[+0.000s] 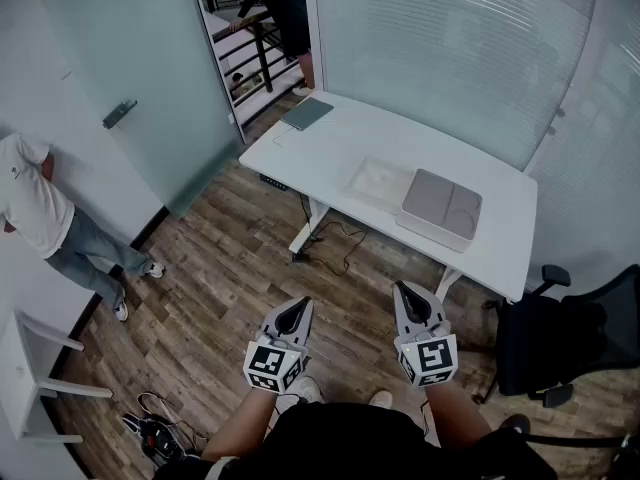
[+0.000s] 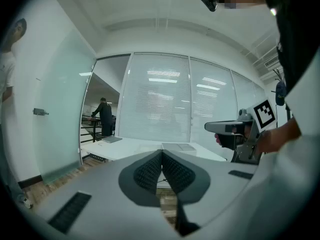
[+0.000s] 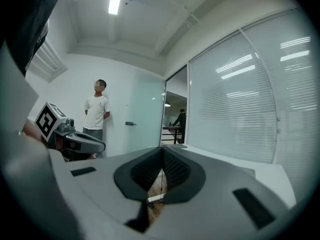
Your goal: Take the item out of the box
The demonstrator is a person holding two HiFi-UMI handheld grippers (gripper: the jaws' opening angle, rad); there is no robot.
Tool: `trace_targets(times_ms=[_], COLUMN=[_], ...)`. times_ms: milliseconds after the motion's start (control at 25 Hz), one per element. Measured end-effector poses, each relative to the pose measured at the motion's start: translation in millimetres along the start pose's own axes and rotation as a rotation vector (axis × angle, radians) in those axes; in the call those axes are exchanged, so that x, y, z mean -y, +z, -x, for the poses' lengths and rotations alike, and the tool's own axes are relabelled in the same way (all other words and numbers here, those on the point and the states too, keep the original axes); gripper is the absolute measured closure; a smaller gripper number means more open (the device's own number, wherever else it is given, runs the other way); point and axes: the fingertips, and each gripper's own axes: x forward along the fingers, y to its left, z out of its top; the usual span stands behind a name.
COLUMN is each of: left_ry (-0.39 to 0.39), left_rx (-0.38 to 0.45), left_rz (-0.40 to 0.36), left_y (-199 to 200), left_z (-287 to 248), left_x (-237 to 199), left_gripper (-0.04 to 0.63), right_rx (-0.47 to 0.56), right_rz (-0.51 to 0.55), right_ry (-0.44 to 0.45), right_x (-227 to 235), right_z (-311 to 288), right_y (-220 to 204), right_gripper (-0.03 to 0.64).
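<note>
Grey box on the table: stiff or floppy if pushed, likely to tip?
The grey box looks low and wide, so it should slide, not tip. Its clean rounded edges suggest rigid plastic, probably stiff. It sits near the edge of the smooth table, so a hard push might send it off.

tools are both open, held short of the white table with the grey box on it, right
No: the left tool and right tool are both shut, as the two gripper views show; they are held short of the white table with the grey box on it.
</note>
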Motion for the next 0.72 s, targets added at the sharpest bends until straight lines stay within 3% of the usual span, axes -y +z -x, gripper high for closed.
trace_targets(times_ms=[720], left_ry=[-0.013], left_rx=[-0.003], left_rz=[0.011], left_y=[-4], left_z=[8], left_x=[-31], left_gripper=[0.584], right_rx=[0.026], right_rz=[-0.008], right_ry=[-0.021], right_x=[-24], right_z=[-17], right_y=[11], right_gripper=[0.612])
